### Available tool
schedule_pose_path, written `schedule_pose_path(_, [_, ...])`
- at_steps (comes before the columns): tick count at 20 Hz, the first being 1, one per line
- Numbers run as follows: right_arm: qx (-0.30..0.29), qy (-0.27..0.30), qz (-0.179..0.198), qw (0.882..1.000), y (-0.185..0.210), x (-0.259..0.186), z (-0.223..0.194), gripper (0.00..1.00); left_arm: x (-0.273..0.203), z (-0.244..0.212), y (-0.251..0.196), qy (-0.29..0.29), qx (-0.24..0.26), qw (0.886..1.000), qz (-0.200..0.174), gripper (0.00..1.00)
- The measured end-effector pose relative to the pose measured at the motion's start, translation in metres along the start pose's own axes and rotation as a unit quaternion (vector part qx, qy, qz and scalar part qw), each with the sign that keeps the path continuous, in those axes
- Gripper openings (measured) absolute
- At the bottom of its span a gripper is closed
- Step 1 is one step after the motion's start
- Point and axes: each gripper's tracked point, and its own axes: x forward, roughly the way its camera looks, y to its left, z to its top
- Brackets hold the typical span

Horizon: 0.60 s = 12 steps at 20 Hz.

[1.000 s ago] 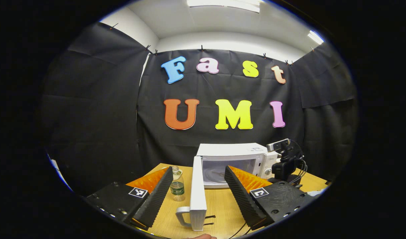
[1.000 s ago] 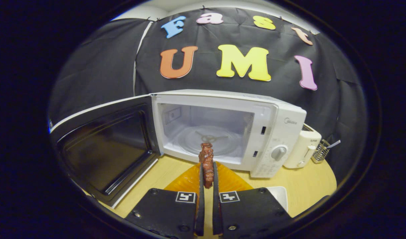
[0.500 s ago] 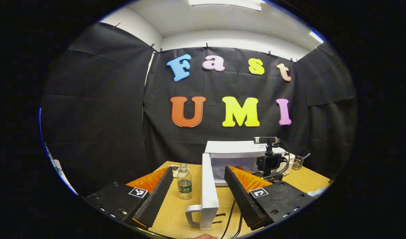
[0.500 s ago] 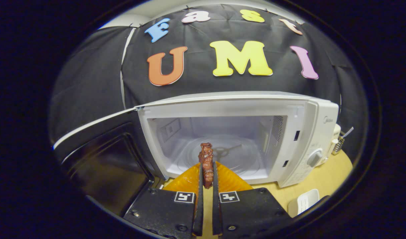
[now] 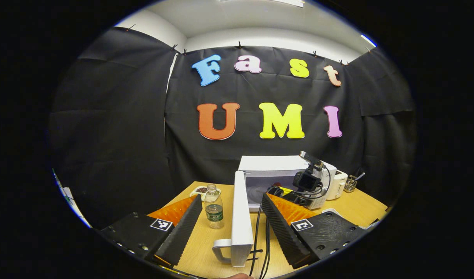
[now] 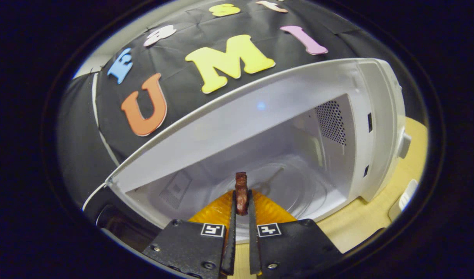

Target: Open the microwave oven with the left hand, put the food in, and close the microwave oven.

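Right gripper [image 6: 241,205] is pitched into the open microwave oven [image 6: 361,128], view rolled so the cavity tilts. My fingers are nearly together, both pressing a dark reddish-brown piece of food [image 6: 241,192]. It sticks up past my fingertips, over the front edge of the glass turntable [image 6: 299,186], not set down.

Left gripper [image 5: 231,219] sits back from the oven, level, low over the wooden table [image 5: 206,240], jaws wide, holding nothing. The microwave door [image 5: 241,217] is swung fully open, edge-on between my left fingers without touching either; its handle [image 5: 220,248] is at the near end. Cables [image 5: 260,240] run down the table just beside the door.

In the left gripper view, my right gripper [image 5: 305,182] shows at the oven mouth with a camera on top.

A water bottle [image 5: 213,205] stands left of the door, a small dish [image 5: 202,190] behind it near the table's far left edge. A white toaster [image 5: 338,184] is just right of the oven, a utensil holder [image 5: 351,184] beyond it.

Brand mark on the oven panel and bottle label are too small to read. Square markers on my finger mounts carry no text.
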Motion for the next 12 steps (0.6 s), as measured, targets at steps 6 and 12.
schedule_pose_path(6, [-0.008, -0.004, -0.058, 0.998, -0.021, 0.013, -0.023, 0.92, -0.010, 0.002, 0.004, -0.004, 0.009, 1.000, 0.000, 0.95])
schedule_pose_path(12, [-0.018, -0.011, -0.054, 0.998, -0.026, -0.002, -0.015, 0.94, -0.014, -0.006, 0.011, 0.001, 0.001, 1.000, 0.004, 0.95])
